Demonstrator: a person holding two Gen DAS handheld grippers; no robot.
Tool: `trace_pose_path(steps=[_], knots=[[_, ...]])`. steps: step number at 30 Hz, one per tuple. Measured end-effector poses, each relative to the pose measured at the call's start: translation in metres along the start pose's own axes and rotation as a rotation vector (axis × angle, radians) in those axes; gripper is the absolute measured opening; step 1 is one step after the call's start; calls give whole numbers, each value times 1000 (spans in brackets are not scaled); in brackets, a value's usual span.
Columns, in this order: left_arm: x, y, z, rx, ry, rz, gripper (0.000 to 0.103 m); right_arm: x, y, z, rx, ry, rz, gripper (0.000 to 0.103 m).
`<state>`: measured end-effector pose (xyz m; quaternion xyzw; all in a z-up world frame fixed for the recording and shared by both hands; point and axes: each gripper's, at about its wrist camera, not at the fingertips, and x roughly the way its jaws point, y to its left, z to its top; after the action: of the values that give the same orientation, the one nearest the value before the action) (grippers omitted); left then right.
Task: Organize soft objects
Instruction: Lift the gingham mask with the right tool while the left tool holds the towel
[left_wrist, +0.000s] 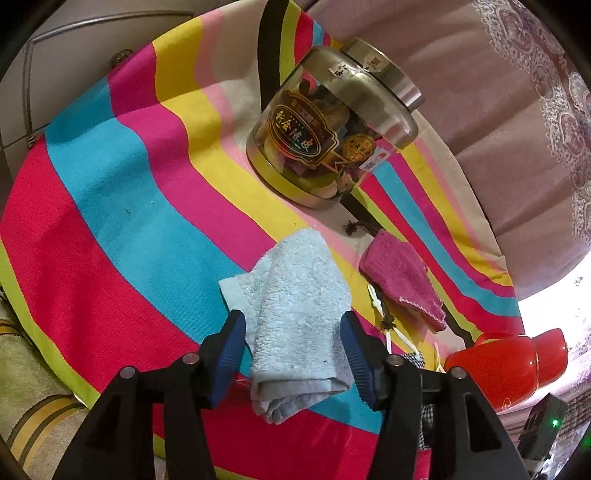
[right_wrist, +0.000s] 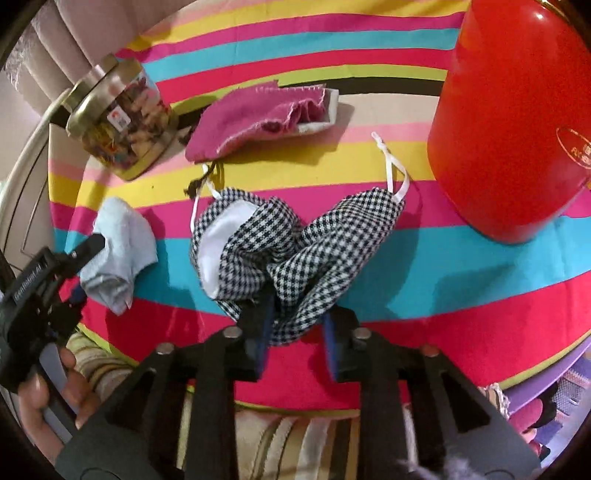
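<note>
A light blue towel (left_wrist: 299, 317) lies folded on the striped cloth between the fingers of my left gripper (left_wrist: 293, 332), which is open around it without squeezing. The towel also shows in the right wrist view (right_wrist: 118, 251), with the left gripper (right_wrist: 79, 254) over it. A pink cloth (left_wrist: 402, 280) lies to the right, also seen in the right wrist view (right_wrist: 258, 114). My right gripper (right_wrist: 299, 317) is shut on the near edge of a black-and-white checked face mask (right_wrist: 295, 243), which bunches up ahead of the fingers.
A clear jar with a metal lid (left_wrist: 332, 125) stands at the back, also in the right wrist view (right_wrist: 122, 118). A red container (right_wrist: 513, 125) stands at the right on the round table with the striped cloth (left_wrist: 110, 221). A curtain (left_wrist: 480, 92) hangs behind.
</note>
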<state>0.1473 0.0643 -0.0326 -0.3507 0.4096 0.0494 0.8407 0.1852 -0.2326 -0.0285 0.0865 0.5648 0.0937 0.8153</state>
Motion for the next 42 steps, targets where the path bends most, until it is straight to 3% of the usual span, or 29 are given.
trace_pose_path(steps=[2,4,8,24,31,38,42], knots=[[0,2,0,-9,-1,1,55,-1,1,0,-3,-2,-5,58],[0,3,0,-16,1,3,55,-1,3,0,-16,-6,-8,69],[3,4,-1,-22,15,8,55,-1,17,1,-79,-7,-11,76],[14,-4,-3,40,55,17,54,26,71,17,-311,10,-52,78],[24,-11,-6,78,90,-15,28,33,81,18,-354,-8,-25,78],[26,-23,-10,144,94,-22,22,26,83,7,-393,-48,0,33],[24,-28,-12,170,82,-22,21,17,84,-2,-398,-82,14,24]])
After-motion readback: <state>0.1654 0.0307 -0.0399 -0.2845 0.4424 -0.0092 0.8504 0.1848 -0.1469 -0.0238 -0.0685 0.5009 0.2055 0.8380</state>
